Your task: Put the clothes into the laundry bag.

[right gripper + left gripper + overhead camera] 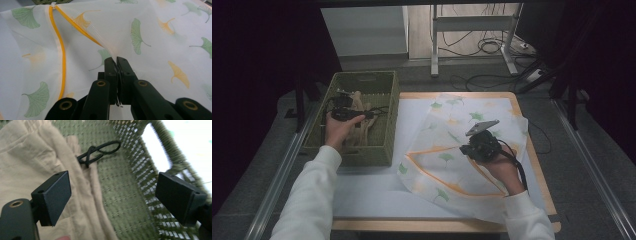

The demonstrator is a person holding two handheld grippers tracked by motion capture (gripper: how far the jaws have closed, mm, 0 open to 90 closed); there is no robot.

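A green woven basket (368,152) stands at the table's left with a beige cloth (359,127) lying in it. My left gripper (346,112) hangs over the basket's inside, open. In the left gripper view the left gripper (112,192) has nothing between its jaws; the beige cloth (30,157) lies below, left of a black looped cord (100,151). A white mesh bag (447,165) printed with green and orange leaves is spread on the table's right half. My right gripper (474,147) is shut on the mesh bag (150,32), with a fold of it pinched at the right gripper (116,64).
The bag's yellow trim (61,57) runs along its opening edge. A white mat (372,200) covers the wooden table (412,225). The basket's woven wall (140,170) with its handle slot rises close to my left gripper's right jaw. Cables and a desk frame (472,30) lie beyond the table.
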